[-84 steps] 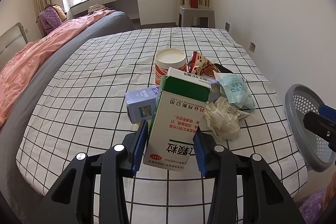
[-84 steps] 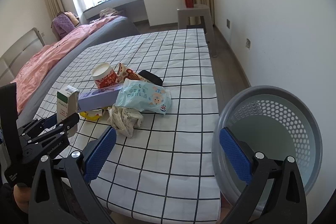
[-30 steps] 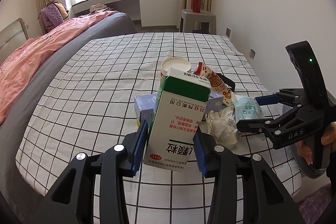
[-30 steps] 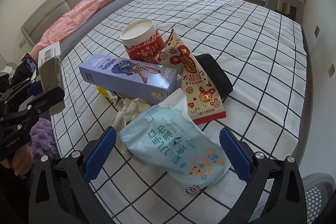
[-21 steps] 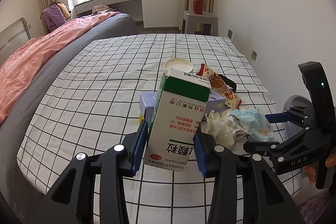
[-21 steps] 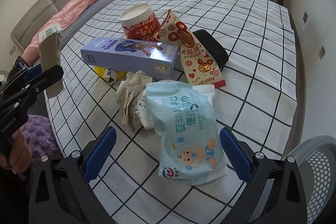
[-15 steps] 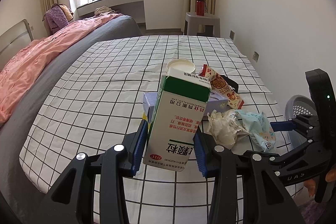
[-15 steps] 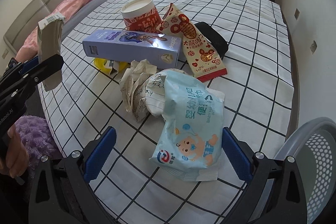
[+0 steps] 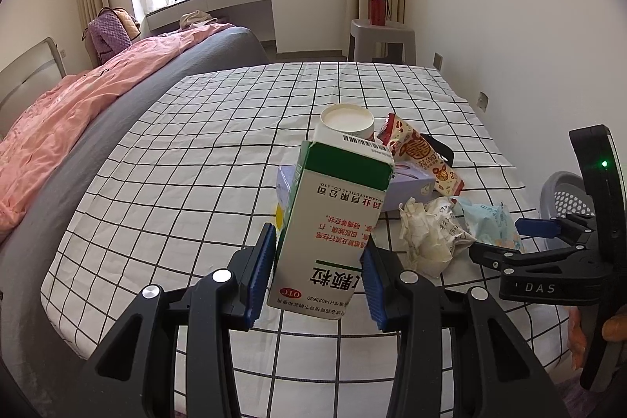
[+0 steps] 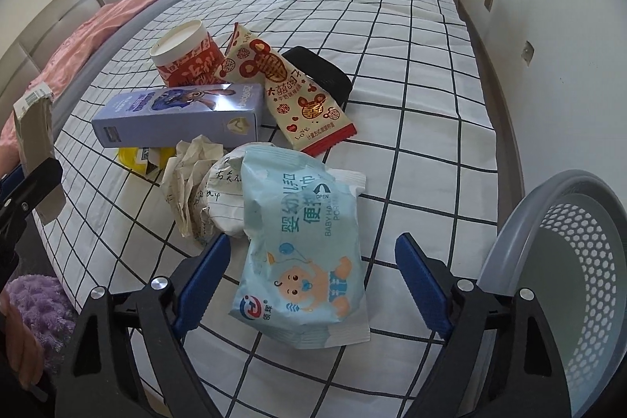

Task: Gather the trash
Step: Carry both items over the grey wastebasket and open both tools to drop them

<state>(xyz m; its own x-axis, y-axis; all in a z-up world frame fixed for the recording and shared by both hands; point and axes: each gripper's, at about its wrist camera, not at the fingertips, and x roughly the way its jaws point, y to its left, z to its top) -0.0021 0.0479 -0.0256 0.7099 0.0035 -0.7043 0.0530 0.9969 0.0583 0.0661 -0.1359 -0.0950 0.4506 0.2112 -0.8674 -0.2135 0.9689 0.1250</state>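
My left gripper (image 9: 317,275) is shut on a green-and-white medicine box (image 9: 333,222) and holds it above the checked bed sheet (image 9: 188,159). My right gripper (image 10: 313,285) is open, its fingers on either side of a light blue wet-wipes pack (image 10: 301,253) that lies on the sheet. Behind the pack lie crumpled paper (image 10: 196,183), a purple box (image 10: 180,114), a red-and-cream snack packet (image 10: 294,93), a red paper cup (image 10: 188,57), a black item (image 10: 321,73) and a yellow wrapper (image 10: 133,155). The right gripper also shows in the left wrist view (image 9: 517,241).
A grey perforated basket (image 10: 568,261) stands off the bed's right edge, close to my right gripper; it also shows in the left wrist view (image 9: 564,194). A pink quilt (image 9: 58,143) covers the bed's left side. A stool with a red bottle (image 9: 378,6) stands by the far wall.
My right gripper has swung from the basket to the trash pile and closed in around the wet-wipes pack, which has shifted toward the bed's edge. My left gripper still holds the medicine box.
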